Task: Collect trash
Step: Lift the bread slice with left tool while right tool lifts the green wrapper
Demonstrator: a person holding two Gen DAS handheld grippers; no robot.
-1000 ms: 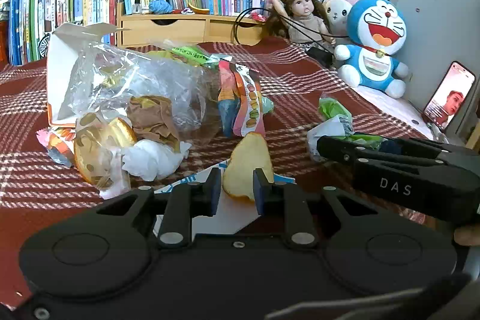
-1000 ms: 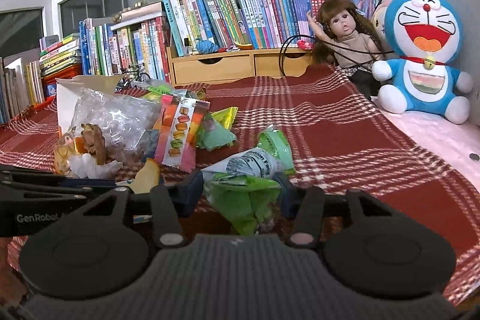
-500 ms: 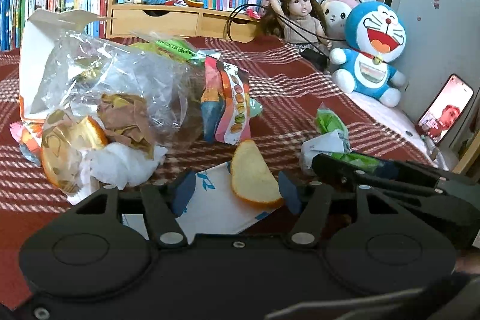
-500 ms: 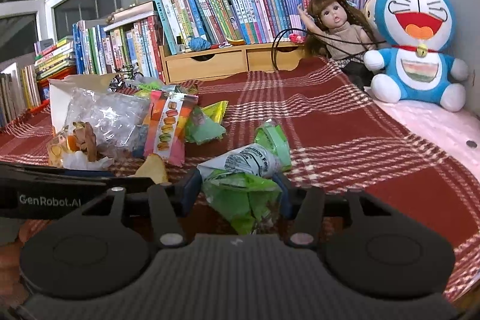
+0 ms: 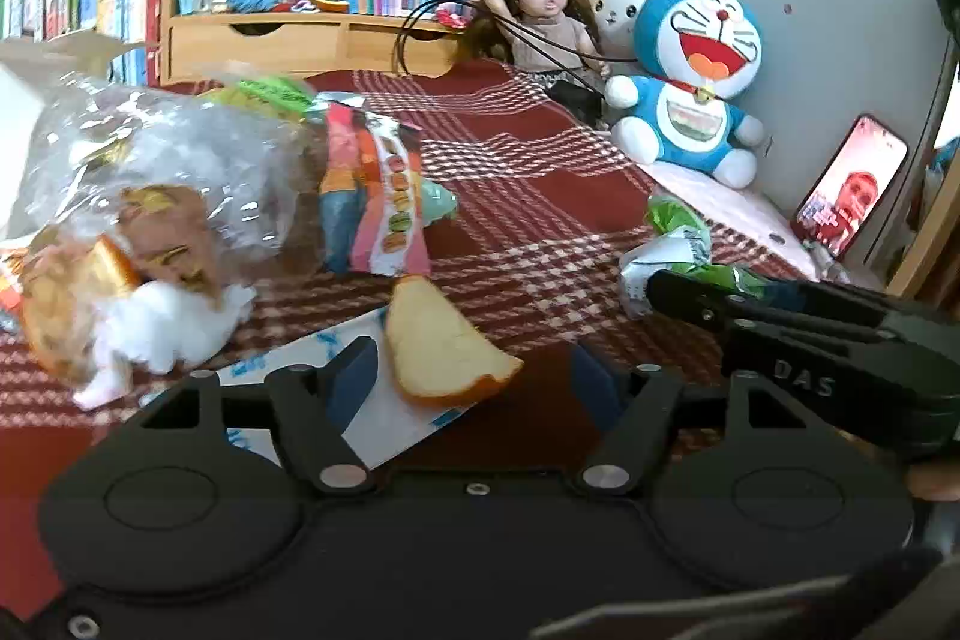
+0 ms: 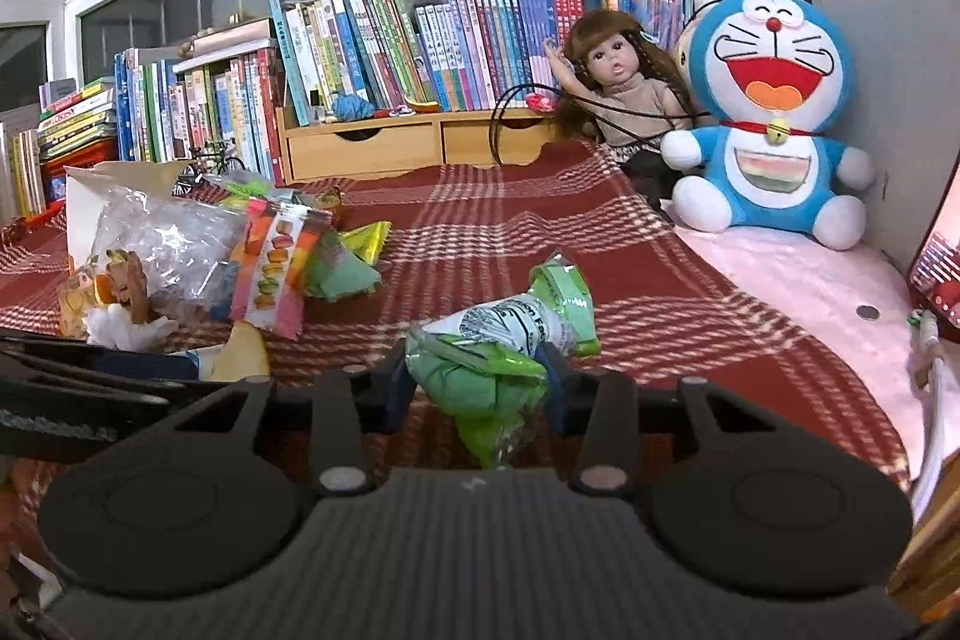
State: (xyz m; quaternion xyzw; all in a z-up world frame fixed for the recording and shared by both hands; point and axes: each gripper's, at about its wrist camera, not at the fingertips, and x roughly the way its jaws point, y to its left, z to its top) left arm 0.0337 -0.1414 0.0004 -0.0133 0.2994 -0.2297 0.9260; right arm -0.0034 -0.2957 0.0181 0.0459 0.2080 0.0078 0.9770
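Observation:
My left gripper (image 5: 474, 379) is open low over the red plaid cloth. A pale slice with an orange rind (image 5: 444, 346) lies loose between its fingers, resting on a white printed sheet (image 5: 390, 424). Just beyond is a trash pile: a clear plastic bag (image 5: 168, 160) holding wrappers, a white tissue (image 5: 174, 322) and a macaron-print wrapper (image 5: 384, 196). My right gripper (image 6: 474, 388) is shut on a crumpled green and white wrapper (image 6: 480, 376). In the left wrist view the right gripper (image 5: 780, 334) reaches in from the right with that wrapper (image 5: 672, 244) at its tips.
A blue plush toy (image 6: 768, 112) and a doll (image 6: 618, 100) sit at the back right. A lit phone (image 5: 852, 184) leans on the right wall. A wooden drawer unit (image 6: 360, 148) with books lines the back. A white box (image 6: 84, 196) stands behind the pile.
My left gripper was shut on the slice a second ago; it has opened and the slice now lies flat on the white sheet. The right gripper keeps its hold on the green wrapper.

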